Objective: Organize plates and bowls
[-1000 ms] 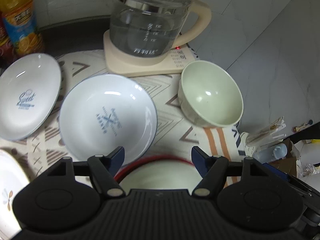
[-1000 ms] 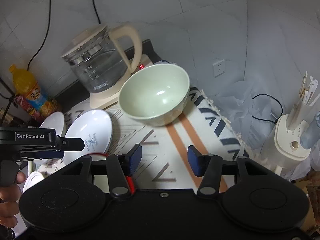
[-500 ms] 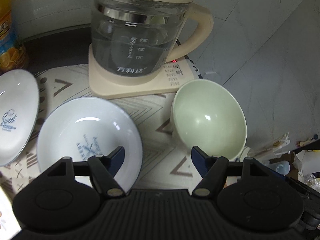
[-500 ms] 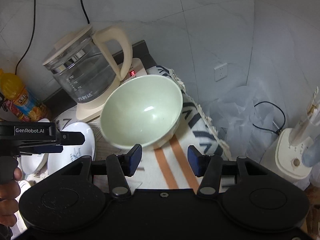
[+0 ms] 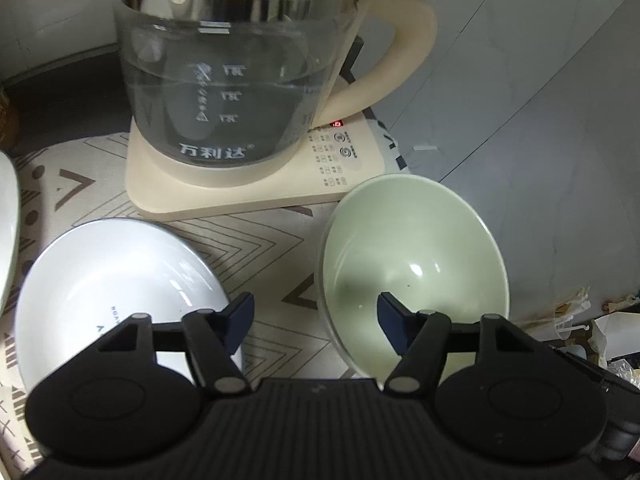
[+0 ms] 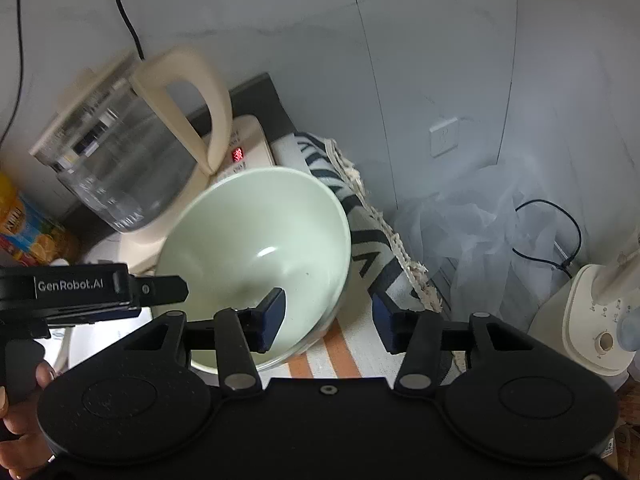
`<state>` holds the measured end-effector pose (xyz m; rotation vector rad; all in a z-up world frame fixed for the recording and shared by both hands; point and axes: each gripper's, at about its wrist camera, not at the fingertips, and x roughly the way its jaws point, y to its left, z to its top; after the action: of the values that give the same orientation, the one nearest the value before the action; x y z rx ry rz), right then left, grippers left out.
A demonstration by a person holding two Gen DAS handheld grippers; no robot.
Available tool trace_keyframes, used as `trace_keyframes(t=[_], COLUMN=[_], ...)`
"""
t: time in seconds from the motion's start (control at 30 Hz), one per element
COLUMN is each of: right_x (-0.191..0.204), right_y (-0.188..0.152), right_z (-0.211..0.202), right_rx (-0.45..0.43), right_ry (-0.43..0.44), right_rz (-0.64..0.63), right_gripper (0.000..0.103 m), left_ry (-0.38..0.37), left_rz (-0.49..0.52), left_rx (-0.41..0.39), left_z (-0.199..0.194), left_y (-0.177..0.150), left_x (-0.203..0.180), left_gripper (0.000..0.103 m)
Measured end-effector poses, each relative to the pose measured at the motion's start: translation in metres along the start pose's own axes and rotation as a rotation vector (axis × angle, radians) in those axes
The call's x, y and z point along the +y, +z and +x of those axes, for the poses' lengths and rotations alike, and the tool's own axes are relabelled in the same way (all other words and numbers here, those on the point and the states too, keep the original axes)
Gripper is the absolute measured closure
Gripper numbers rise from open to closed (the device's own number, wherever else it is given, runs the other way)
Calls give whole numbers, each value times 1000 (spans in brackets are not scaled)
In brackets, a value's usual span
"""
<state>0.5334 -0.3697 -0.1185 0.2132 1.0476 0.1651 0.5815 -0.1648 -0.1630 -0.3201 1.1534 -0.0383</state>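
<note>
A pale green bowl (image 5: 416, 264) stands on the patterned cloth in front of the kettle base; it also shows in the right wrist view (image 6: 256, 248). My left gripper (image 5: 316, 314) is open, its jaws straddling the bowl's left rim. My right gripper (image 6: 328, 318) is open, its jaws straddling the bowl's right rim. A white plate with blue print (image 5: 116, 280) lies left of the bowl. Another white plate's edge (image 5: 9, 220) shows at far left. In the right wrist view the left gripper (image 6: 160, 286) reaches in from the left.
A glass kettle (image 5: 236, 76) on a cream base (image 5: 344, 168) stands close behind the bowl. An orange drink bottle (image 6: 24, 228) is at the far left. The table edge, a white appliance (image 6: 596, 320) and a cable lie to the right.
Both grippers moved forward toward the green bowl and kettle. Each now has one finger over the bowl's inside. The red-rimmed dish under the left gripper has left the view.
</note>
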Motion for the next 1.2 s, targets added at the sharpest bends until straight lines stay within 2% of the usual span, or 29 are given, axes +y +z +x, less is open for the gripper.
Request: trace_keyframes(t=[0.1, 0.17, 0.23, 0.3, 0.4, 0.53, 0.83, 1.2], right_x=[-2, -4, -4, -3, -1, 3, 7, 37], right_y=[-2, -3, -3, -3, -2, -1, -6, -13], right_z=[11, 16, 20, 23, 27, 28, 13, -43], right_rx=[30, 44, 46, 49, 47, 32, 21, -87], right_ry=[2, 12, 17, 17, 21, -16, -2, 6], right_rz=[13, 23, 21, 18, 25, 11, 7, -71], right_gripper=[66, 68, 68, 71, 80, 83, 84, 84], left_ry=[-2, 0, -1, 35, 33, 36, 43, 14], left_rz=[-5, -10, -18, -2, -12, -27, -48, -39], left_rx=[12, 23, 39, 63, 81, 67, 48, -60], left_z=[9, 15, 22, 30, 38, 37, 11, -59], left_y=[0, 0, -1, -1, -1, -5, -14, -28], left_x=[-3, -5, -6, -11, -13, -14, -13, -7], left_gripper=[47, 53, 68, 79, 90, 92, 93, 93])
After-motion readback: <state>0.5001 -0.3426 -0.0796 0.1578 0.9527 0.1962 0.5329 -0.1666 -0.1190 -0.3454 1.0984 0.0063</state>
